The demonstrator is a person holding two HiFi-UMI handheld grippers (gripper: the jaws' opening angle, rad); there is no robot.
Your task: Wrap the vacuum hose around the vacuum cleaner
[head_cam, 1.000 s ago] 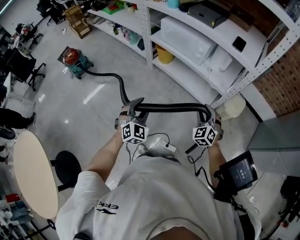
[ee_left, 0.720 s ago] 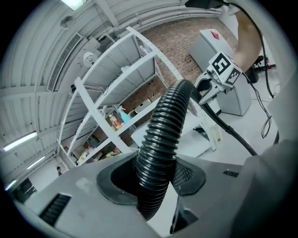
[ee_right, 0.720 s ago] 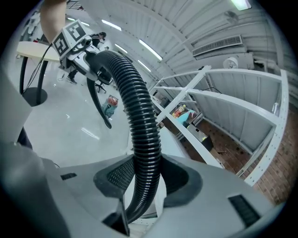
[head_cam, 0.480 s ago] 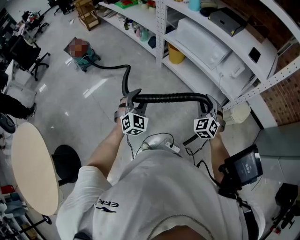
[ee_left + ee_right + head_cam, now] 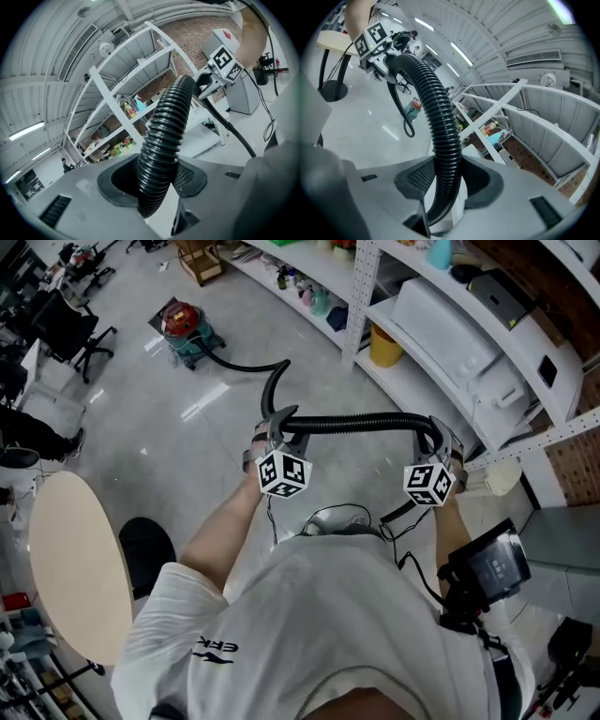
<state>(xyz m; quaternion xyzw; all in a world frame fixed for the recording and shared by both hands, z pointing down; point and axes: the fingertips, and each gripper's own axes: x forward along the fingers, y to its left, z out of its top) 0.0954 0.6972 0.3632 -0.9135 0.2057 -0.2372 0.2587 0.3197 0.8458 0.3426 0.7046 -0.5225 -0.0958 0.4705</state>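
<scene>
Black ribbed vacuum hose (image 5: 356, 421), probably light, bendy and springy, held level between left gripper (image 5: 275, 430) and right gripper (image 5: 442, 442), each with fingers clamped across its ribs, trails over the floor (image 5: 141, 437) to the distant vacuum cleaner (image 5: 185, 326).

Round beige table (image 5: 75, 568), black stool (image 5: 145, 554), white shelving (image 5: 359, 296), yellow bucket (image 5: 384, 346), black office chair (image 5: 66, 329)

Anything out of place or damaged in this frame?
Nothing looks spilled or damaged. The one oddity is the hose: none of it is wrapped. One span hangs in the air between the left gripper and the right gripper, and the rest trails across the floor to the vacuum cleaner far off.
</scene>
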